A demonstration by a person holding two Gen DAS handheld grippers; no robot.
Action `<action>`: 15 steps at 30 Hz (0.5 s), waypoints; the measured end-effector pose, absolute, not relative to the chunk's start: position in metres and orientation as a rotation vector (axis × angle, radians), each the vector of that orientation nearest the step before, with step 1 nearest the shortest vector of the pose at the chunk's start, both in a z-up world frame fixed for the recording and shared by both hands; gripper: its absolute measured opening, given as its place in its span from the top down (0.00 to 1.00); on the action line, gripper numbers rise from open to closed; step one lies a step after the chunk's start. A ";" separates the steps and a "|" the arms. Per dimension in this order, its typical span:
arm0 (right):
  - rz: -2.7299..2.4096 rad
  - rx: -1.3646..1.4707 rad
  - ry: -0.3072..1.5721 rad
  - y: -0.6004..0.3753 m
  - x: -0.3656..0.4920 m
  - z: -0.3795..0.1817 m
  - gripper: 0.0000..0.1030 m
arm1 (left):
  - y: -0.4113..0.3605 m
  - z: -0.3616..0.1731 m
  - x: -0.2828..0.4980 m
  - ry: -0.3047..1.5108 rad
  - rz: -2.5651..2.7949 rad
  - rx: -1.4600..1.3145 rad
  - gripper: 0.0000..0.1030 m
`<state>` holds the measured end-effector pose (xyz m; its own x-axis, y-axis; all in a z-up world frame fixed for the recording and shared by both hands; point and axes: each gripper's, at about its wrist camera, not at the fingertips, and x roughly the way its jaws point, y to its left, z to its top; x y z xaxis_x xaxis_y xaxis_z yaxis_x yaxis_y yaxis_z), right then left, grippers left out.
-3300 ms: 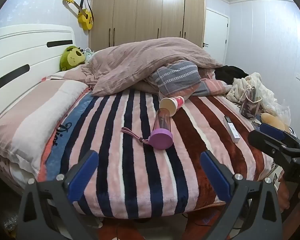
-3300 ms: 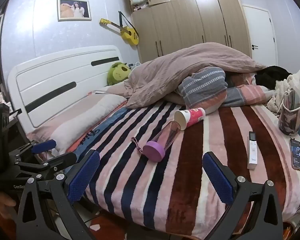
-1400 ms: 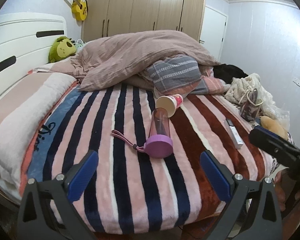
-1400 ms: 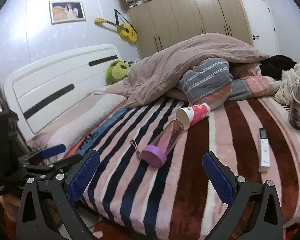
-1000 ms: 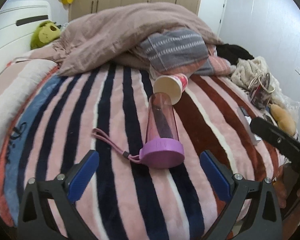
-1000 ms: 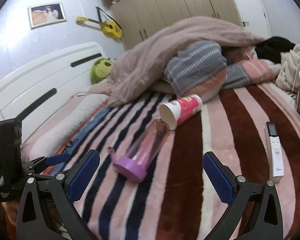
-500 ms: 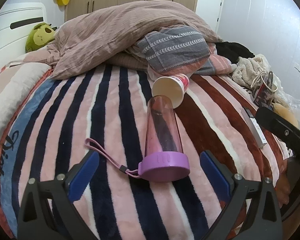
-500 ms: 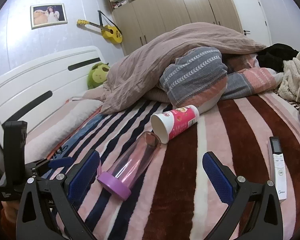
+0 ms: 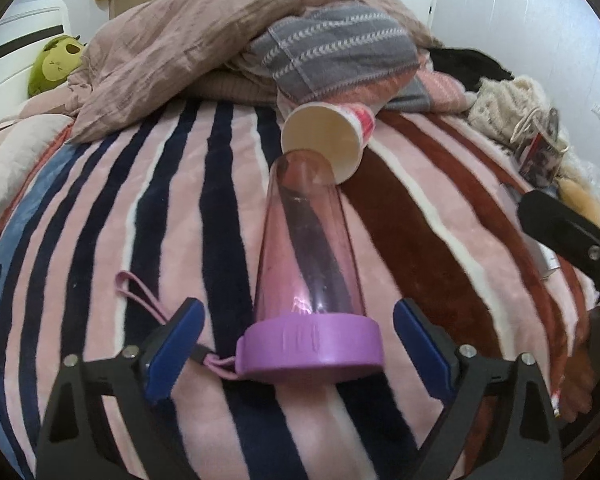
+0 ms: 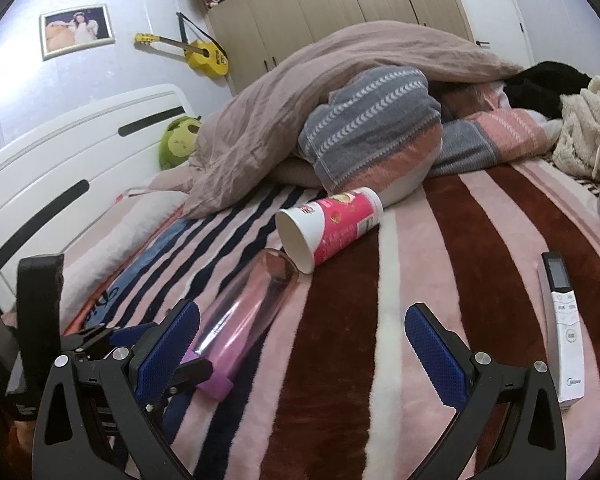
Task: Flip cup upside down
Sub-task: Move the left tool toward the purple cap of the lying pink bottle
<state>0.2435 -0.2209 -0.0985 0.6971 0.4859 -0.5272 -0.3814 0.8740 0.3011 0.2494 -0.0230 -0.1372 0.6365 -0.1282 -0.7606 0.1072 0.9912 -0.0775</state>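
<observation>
A pink see-through bottle-cup with a purple lid lies on its side on the striped blanket, lid end toward me. My left gripper is open, its blue pads either side of the lid, not touching. A pink-and-white paper cup lies on its side against the bottle's far end. In the right wrist view the bottle lies at lower left and the paper cup beyond it. My right gripper is open and empty, just right of the bottle.
A heaped duvet and grey patterned pillow lie behind the cups. A white remote lies on the blanket at right. A bag and clothes sit at the far right edge. The bottle's strap trails left.
Both grippers have moved forward over the bed. The left one has come up to the bottle's lid end, now between its pads. The right one has come closer to the bottle and paper cup.
</observation>
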 end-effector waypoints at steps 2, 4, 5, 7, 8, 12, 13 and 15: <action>0.489 0.173 0.650 -0.219 0.247 -0.104 0.00 | -0.025 -0.146 0.256 0.894 -0.125 -0.014 0.16; 0.492 0.171 0.664 -0.218 0.251 -0.109 0.00 | -0.026 -0.155 0.263 0.932 -0.140 -0.029 0.25; 0.492 0.171 0.669 -0.217 0.253 -0.111 0.00 | -0.026 -0.158 0.264 0.938 -0.141 -0.034 0.25; 0.491 0.176 0.678 -0.216 0.256 -0.114 0.00 | -0.028 -0.162 0.266 0.947 -0.145 -0.034 0.28; 0.491 0.180 0.684 -0.217 0.258 -0.116 0.00 | -0.029 -0.163 0.266 0.946 -0.145 -0.032 0.28; 0.493 0.190 0.706 -0.216 0.261 -0.120 0.00 | -0.028 -0.163 0.264 0.938 -0.149 -0.030 0.28; 0.494 0.191 0.710 -0.216 0.261 -0.121 0.00 | -0.028 -0.163 0.264 0.939 -0.151 -0.033 0.28; 0.497 0.191 0.718 -0.214 0.261 -0.121 0.00 | -0.025 -0.163 0.261 0.943 -0.151 -0.037 0.28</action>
